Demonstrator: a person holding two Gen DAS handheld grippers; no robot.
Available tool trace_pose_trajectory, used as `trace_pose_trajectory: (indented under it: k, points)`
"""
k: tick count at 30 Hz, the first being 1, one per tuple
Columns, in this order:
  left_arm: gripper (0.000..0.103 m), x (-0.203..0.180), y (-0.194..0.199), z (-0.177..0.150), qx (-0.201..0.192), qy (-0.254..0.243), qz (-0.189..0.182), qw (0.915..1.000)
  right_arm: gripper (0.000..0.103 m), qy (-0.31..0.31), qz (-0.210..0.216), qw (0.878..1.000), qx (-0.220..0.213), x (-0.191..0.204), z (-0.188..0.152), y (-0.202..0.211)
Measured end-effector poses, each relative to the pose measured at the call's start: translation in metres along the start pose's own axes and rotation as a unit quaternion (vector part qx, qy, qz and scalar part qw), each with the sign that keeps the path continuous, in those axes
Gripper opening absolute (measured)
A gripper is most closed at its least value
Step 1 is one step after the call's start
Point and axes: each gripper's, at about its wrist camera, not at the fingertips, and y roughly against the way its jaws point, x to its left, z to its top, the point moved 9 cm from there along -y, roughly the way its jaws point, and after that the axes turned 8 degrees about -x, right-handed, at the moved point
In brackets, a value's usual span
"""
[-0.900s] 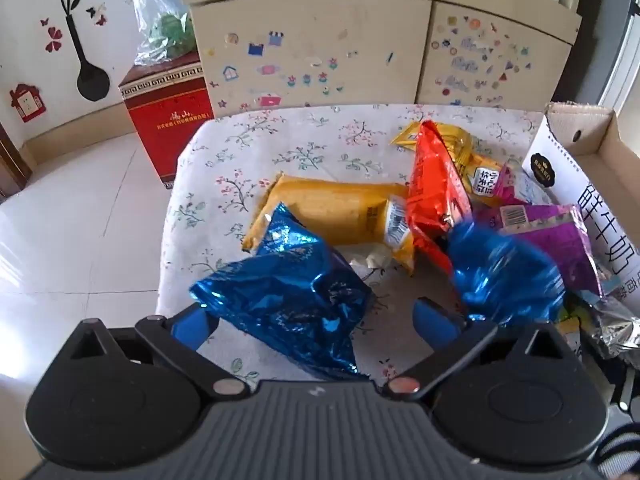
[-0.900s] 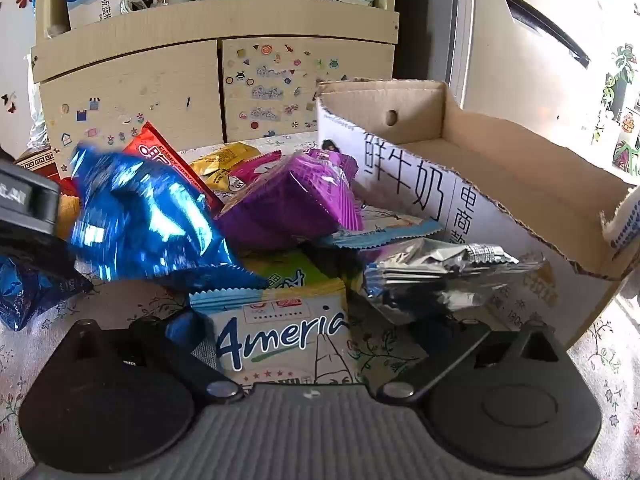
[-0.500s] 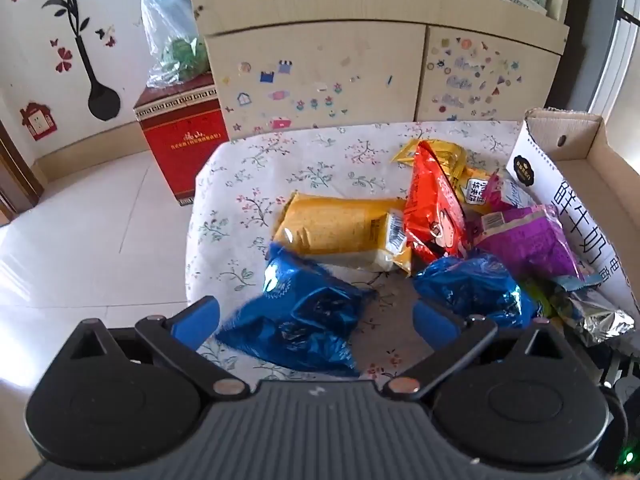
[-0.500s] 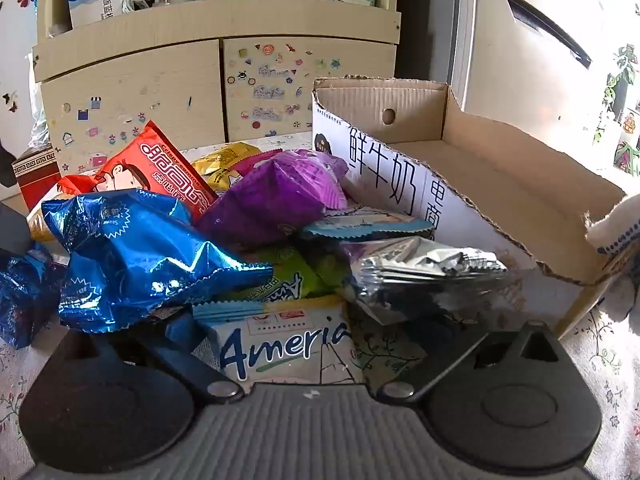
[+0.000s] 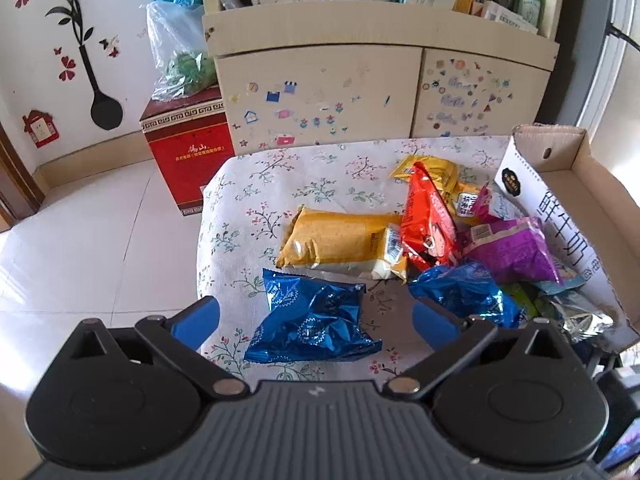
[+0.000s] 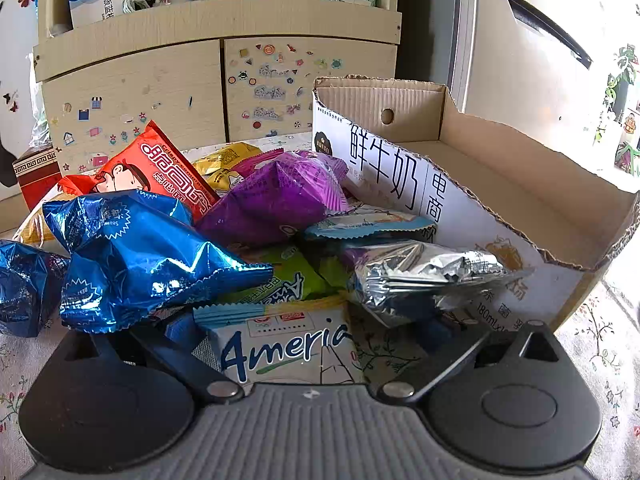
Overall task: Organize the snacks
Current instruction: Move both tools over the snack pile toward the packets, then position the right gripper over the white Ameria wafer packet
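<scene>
The blue foil snack bag (image 5: pixel 312 322) lies on the floral tablecloth (image 5: pixel 280 184), between your left gripper's (image 5: pixel 314 316) wide-spread jaws, ungripped. Your right gripper (image 6: pixel 304 330) gapes empty over the "Ameria" packet (image 6: pixel 286 344), beside the cardboard box (image 6: pixel 520 184).

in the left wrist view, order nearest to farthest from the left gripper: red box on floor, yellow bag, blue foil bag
1. blue foil bag, lying between the open left gripper fingers
2. yellow bag, just beyond it, mid-table
3. red box, on the floor, far left

Snack packets (image 6: pixel 132 256) beside cardboard box (image 6: pixel 500 208)
</scene>
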Motion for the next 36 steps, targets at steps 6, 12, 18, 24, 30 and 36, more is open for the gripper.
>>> trace_pose_trajectory:
  k: [6,12,18,24,30,36]
  points:
    - [0.102,-0.007,0.014,0.010,-0.005,-0.040,-0.011,0.9991,0.103,0.000,0.000,1.000,0.000,-0.001,0.000,0.000]
    - [0.102,-0.006,0.016,0.008,0.017,-0.066,-0.022,0.9974,0.103,0.001,-0.001,1.000,0.000,0.000,0.000,0.000]
    - [0.102,-0.009,0.012,0.005,0.011,-0.071,-0.021,0.9972,0.103,0.002,-0.002,1.000,0.000,0.000,0.000,-0.001]
    - [0.102,-0.008,0.010,0.004,0.008,-0.061,-0.016,0.9980,0.103,0.003,-0.003,1.000,0.002,0.001,-0.001,0.002]
    - [0.102,-0.003,0.005,0.003,0.011,-0.056,-0.009,0.9983,0.103,0.011,0.006,0.996,0.087,0.003,-0.003,0.011]
    - [0.102,-0.004,0.000,-0.003,0.025,-0.063,-0.002,0.9977,0.103,0.037,0.046,0.974,0.221,0.018,-0.008,0.020]
